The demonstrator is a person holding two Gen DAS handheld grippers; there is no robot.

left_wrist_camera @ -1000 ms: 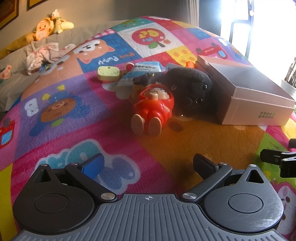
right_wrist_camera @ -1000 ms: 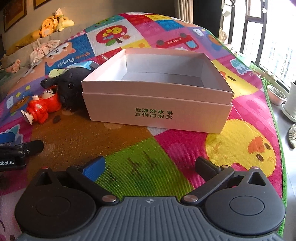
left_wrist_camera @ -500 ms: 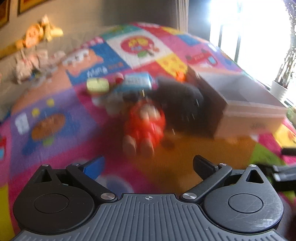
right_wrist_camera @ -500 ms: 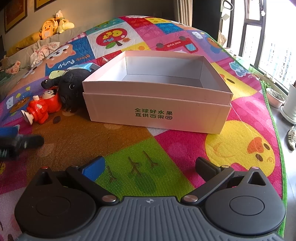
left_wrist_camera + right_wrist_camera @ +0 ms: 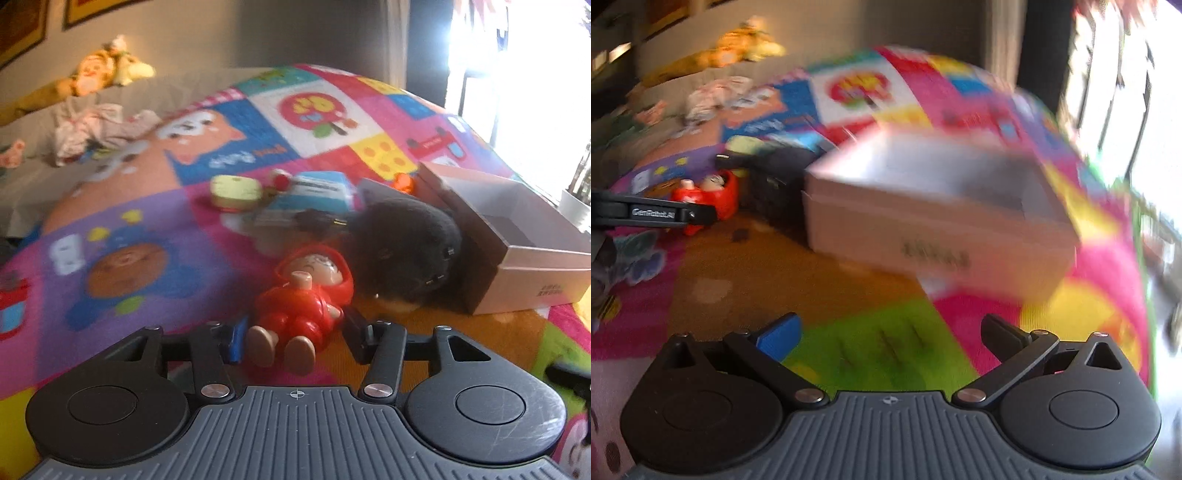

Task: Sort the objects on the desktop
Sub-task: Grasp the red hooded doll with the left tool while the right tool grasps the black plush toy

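Observation:
A red-hooded doll lies on the colourful play mat, its feet between the fingers of my left gripper, which is open around the doll's legs without closing on them. A black plush toy lies just behind the doll, against an open white cardboard box. In the blurred right wrist view the box is ahead, the doll and the left gripper's finger are at the left. My right gripper is open and empty above the mat.
A yellow-green case, a small red ball, a blue packet and an orange piece lie behind the plush. A sofa with clothes and a plush tiger is at the back left. A bright window is on the right.
My left gripper has moved forward to the red doll, whose legs now lie between its open fingers. My right gripper has swung, blurring its view; the box now sits higher and tilted.

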